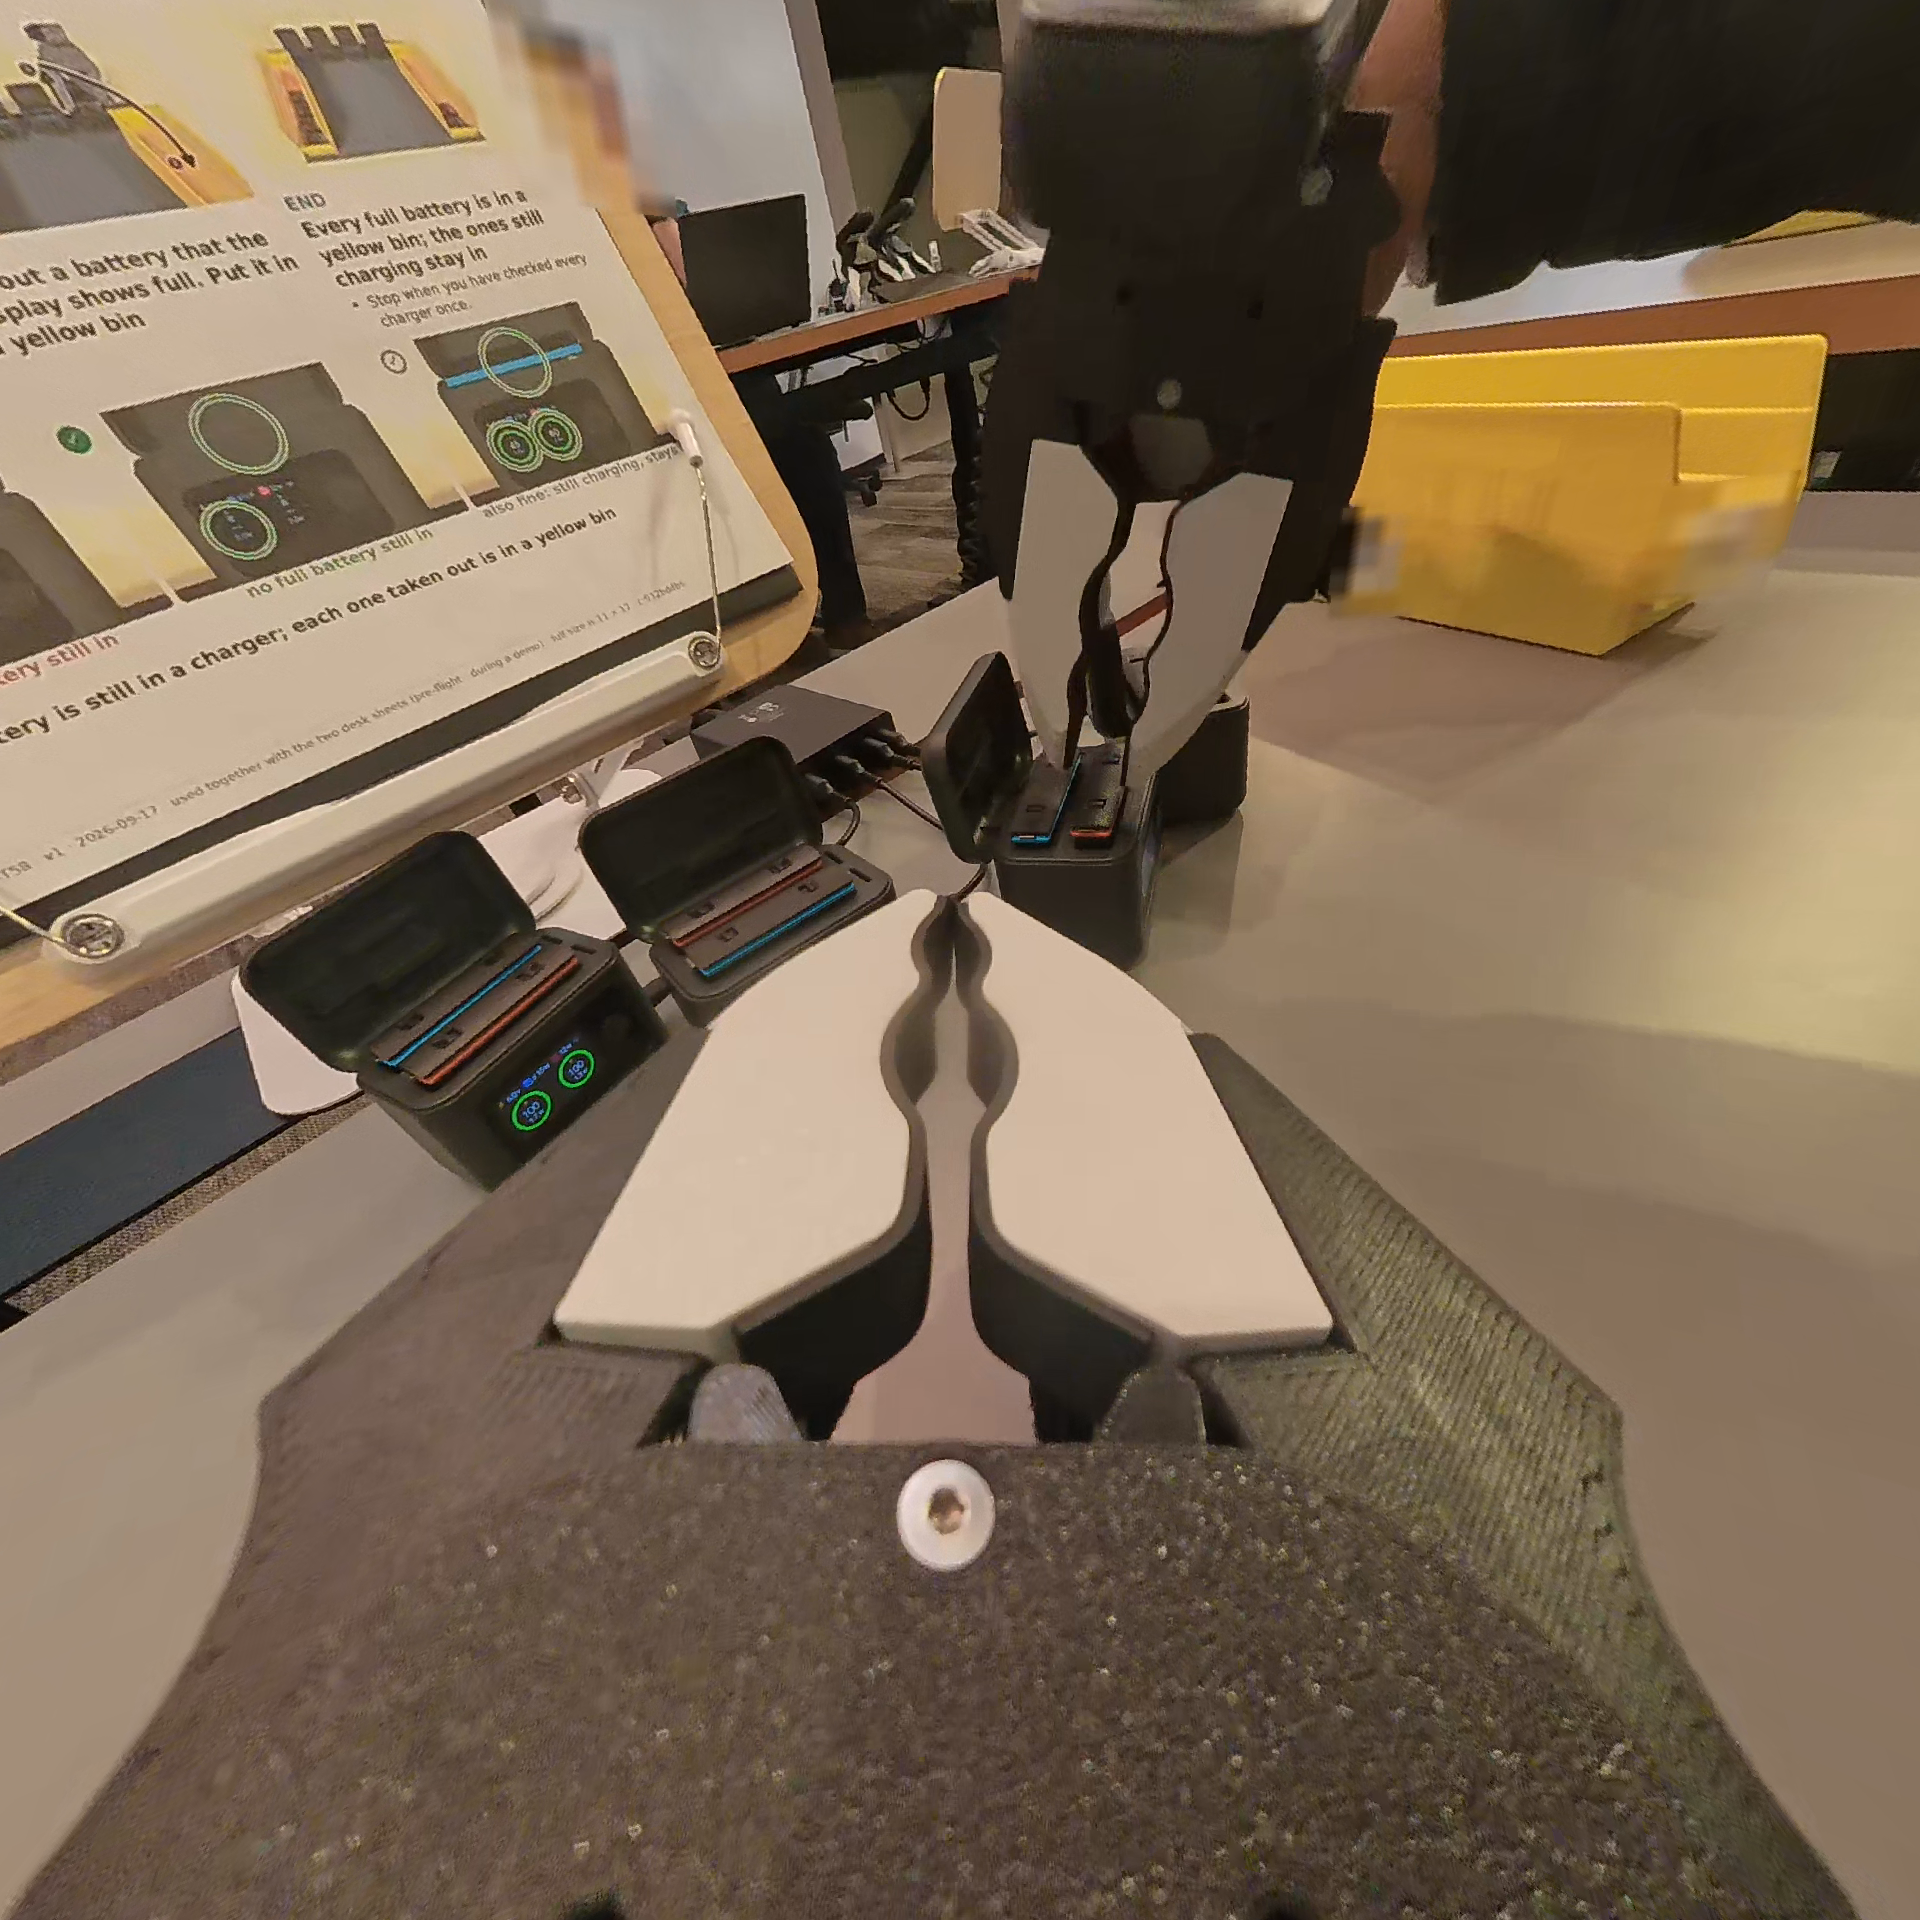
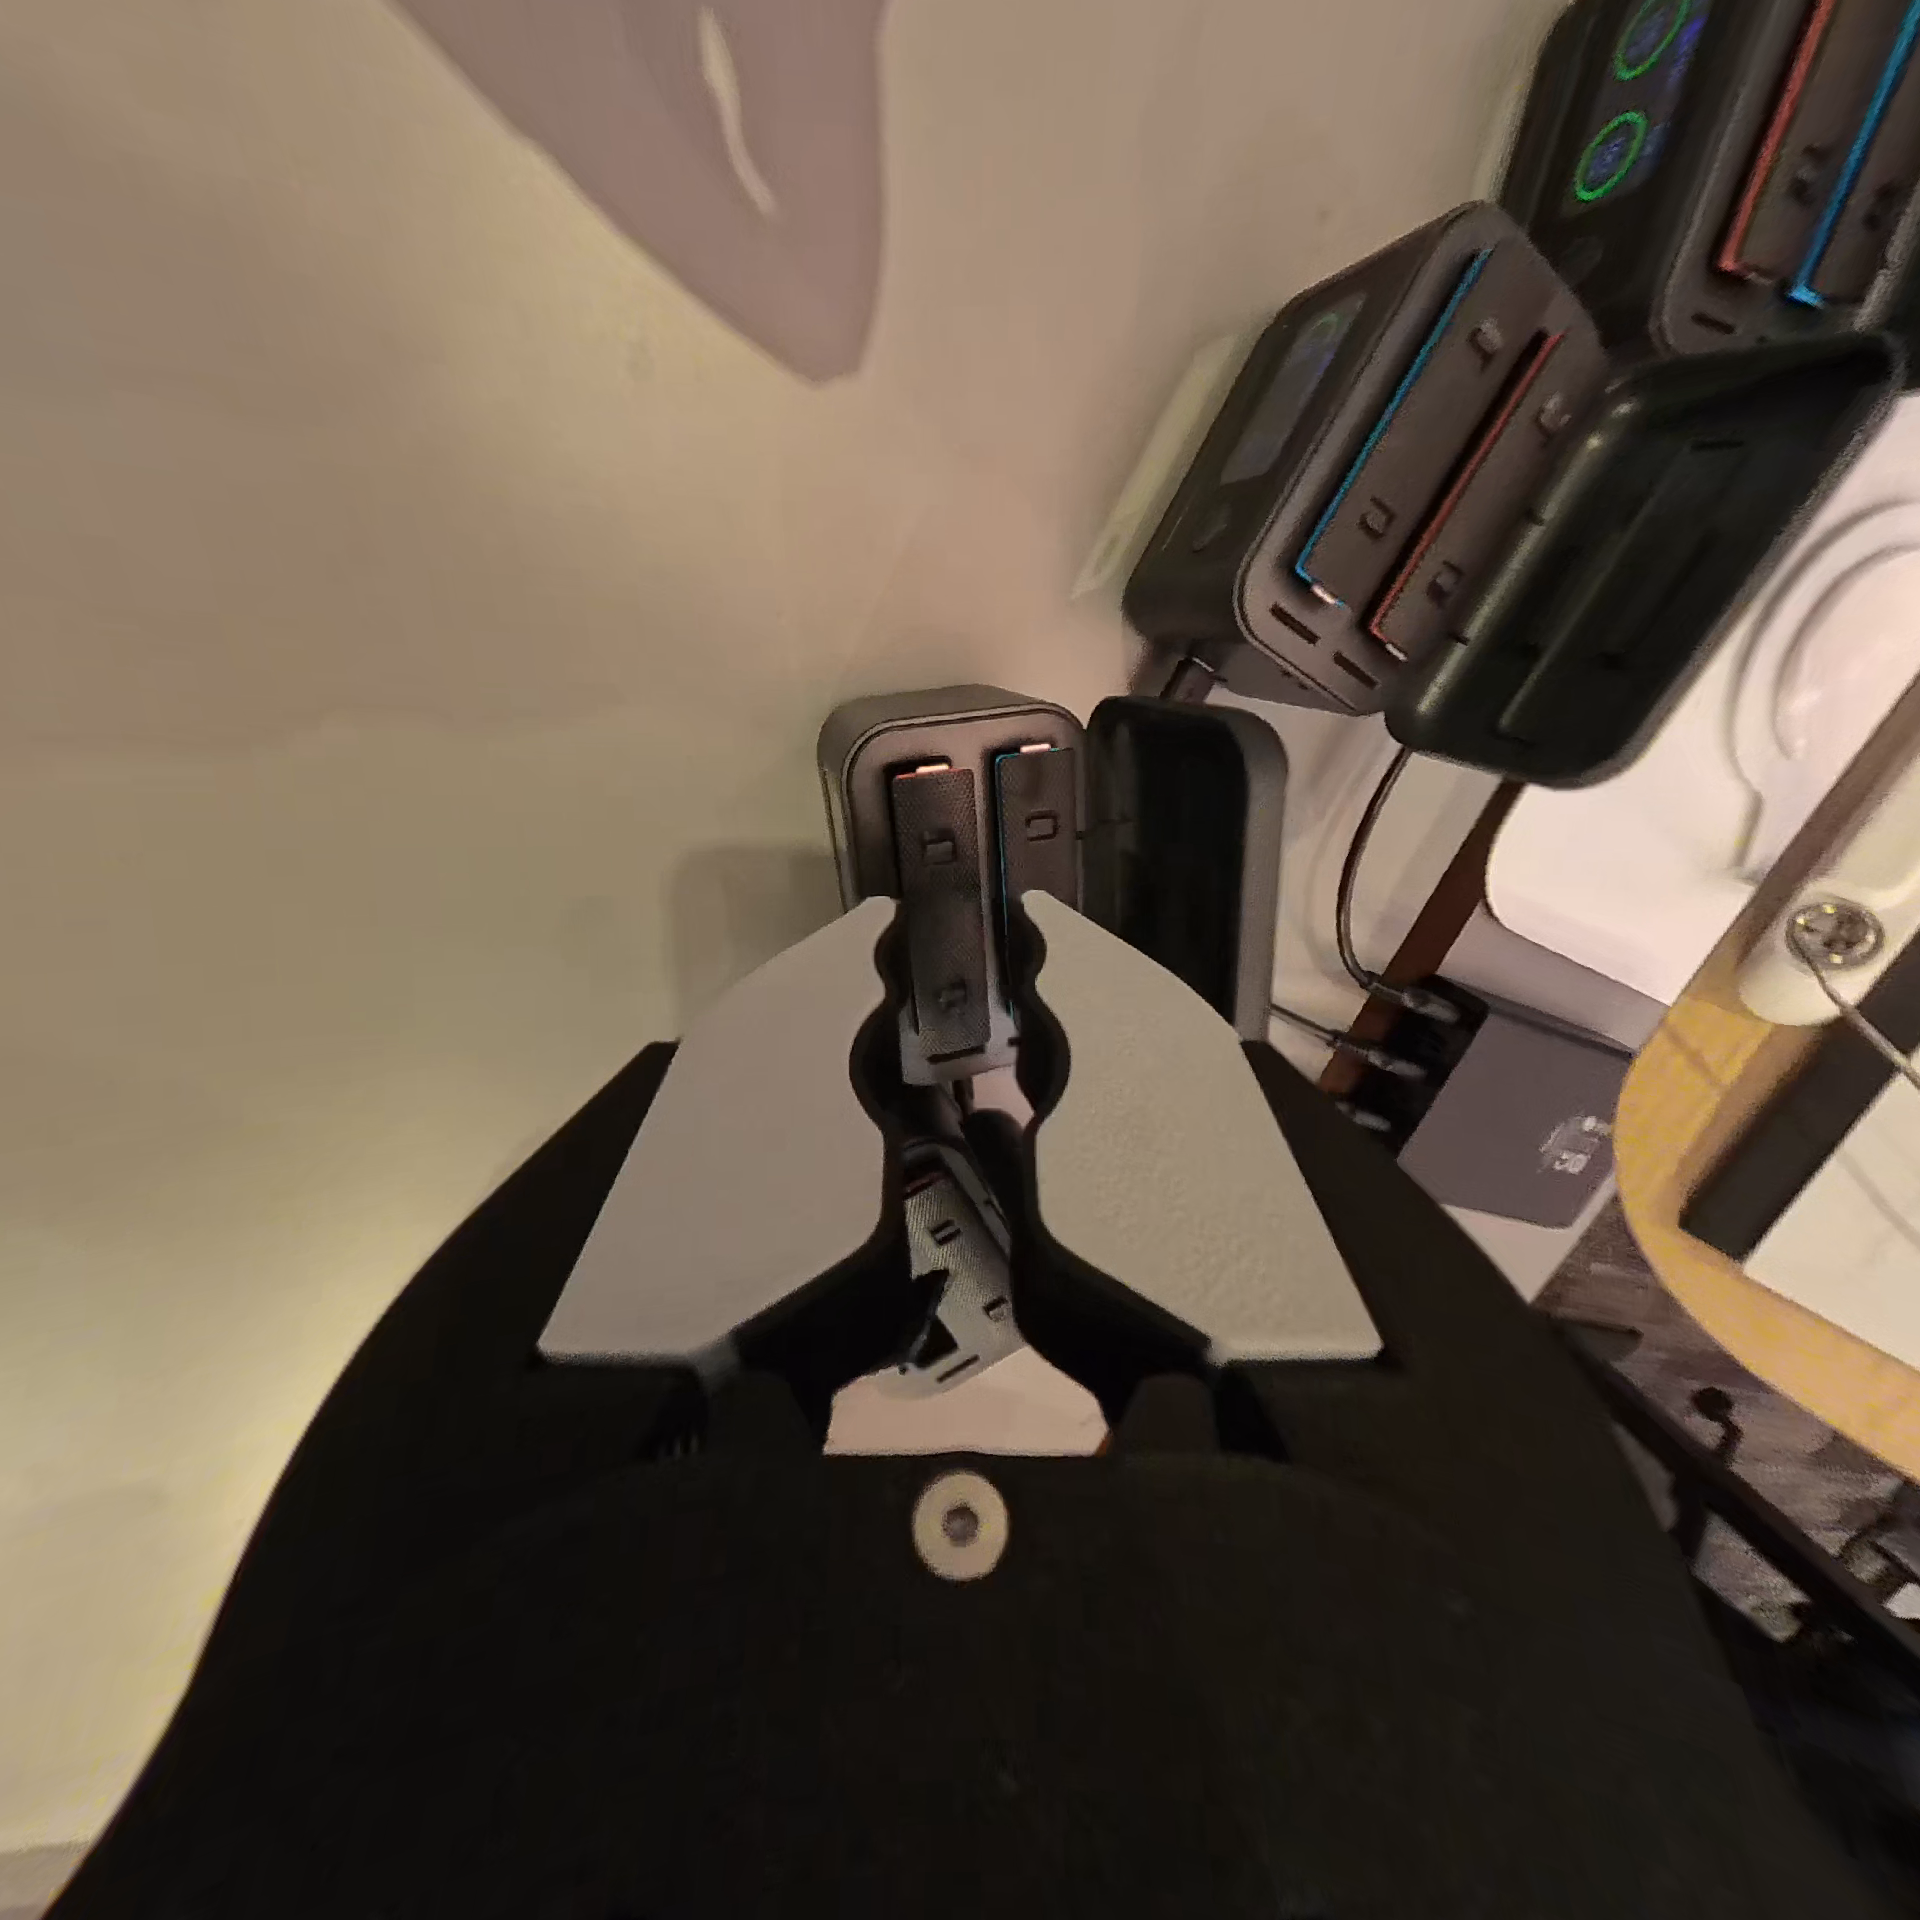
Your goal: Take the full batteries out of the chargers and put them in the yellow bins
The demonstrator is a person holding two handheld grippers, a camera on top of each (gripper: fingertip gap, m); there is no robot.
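At the centre of the right wrist view, we see our right claw (image 2: 958,909) poised over the small dark grey charger with its hinged lid open (image 2: 1049,821), its pale fingers (image 2: 1174,1132) parted to about a battery's width on either side of the slim black textured battery with the red edge (image 2: 940,914). That battery looks a little raised from its slot beside its blue-edged neighbour (image 2: 1037,831), but we cannot tell whether the pads are pressing on it yet or only flanking it.

Two more open black chargers with red- and blue-edged batteries (image 2: 1423,488) sit in the upper right of that frame, all slots filled as far as we can see. We judge the task to be near its start: one battery is about to come out, and the rest remain seated.

The left wrist view gives what the right one lacks. It shows the bright yellow plastic bin (image 1: 1590,488) at the right of the frame, well apart from the chargers on the pale grey worktop (image 1: 1558,935); its inside is hidden from us. It also shows the nearest charger's lit screen with green rings (image 1: 551,1091), and a tilted instruction board on a wooden stand (image 1: 343,436) in the upper left. Our left claw (image 1: 951,914) hangs idle in the foreground, its fingers nearly together and holding nothing.
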